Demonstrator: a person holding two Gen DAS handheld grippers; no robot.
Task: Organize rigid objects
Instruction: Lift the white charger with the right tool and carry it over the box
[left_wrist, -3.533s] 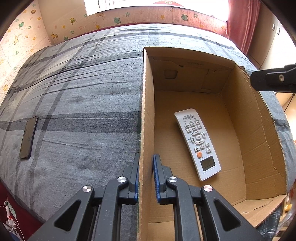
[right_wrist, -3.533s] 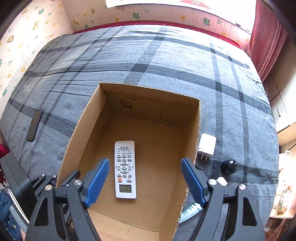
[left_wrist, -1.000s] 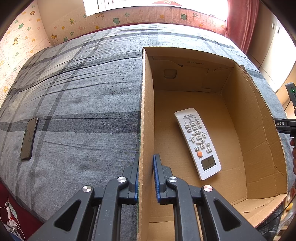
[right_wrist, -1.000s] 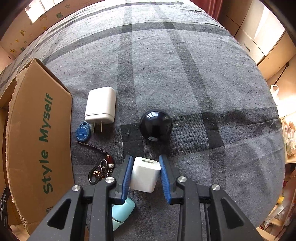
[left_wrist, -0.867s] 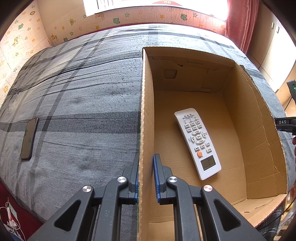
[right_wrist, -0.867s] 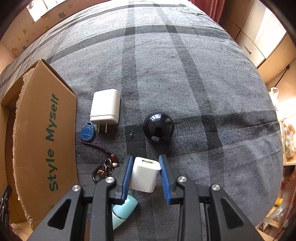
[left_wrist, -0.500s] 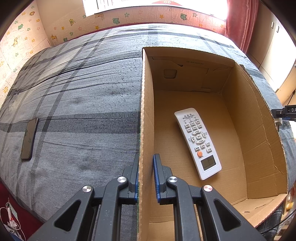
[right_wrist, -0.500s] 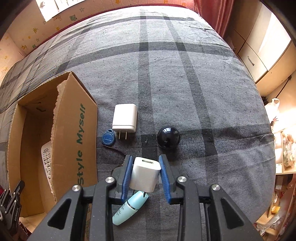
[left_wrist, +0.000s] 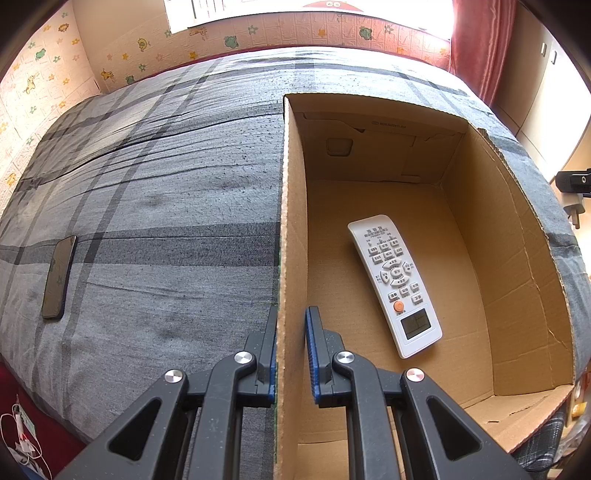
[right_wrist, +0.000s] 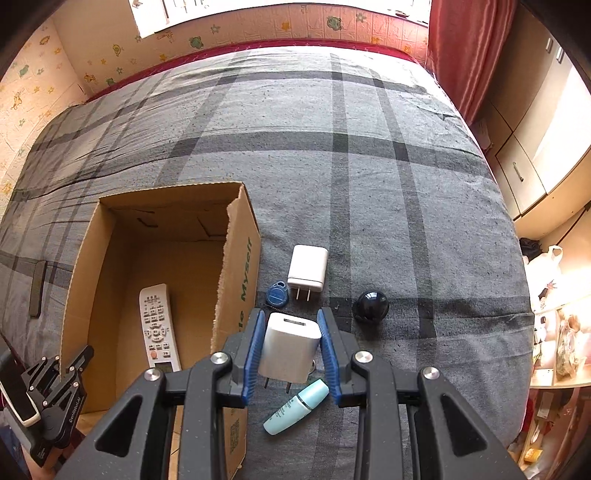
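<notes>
Right tool (right_wrist: 290, 350) risen gripping one charger (right_wrist: 288, 347), left tool (left_wrist: 291, 350) clamping box wall (left_wrist: 291, 221), one remote (left_wrist: 395, 284) inside

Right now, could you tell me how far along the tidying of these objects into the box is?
Early on. Done: only the remote lies in the cardboard box. In hand: the right gripper holds a small white charger above the bed, while the left gripper clamps the box wall. Left: the larger charger, blue key fob, black ball, tube and phone.
</notes>
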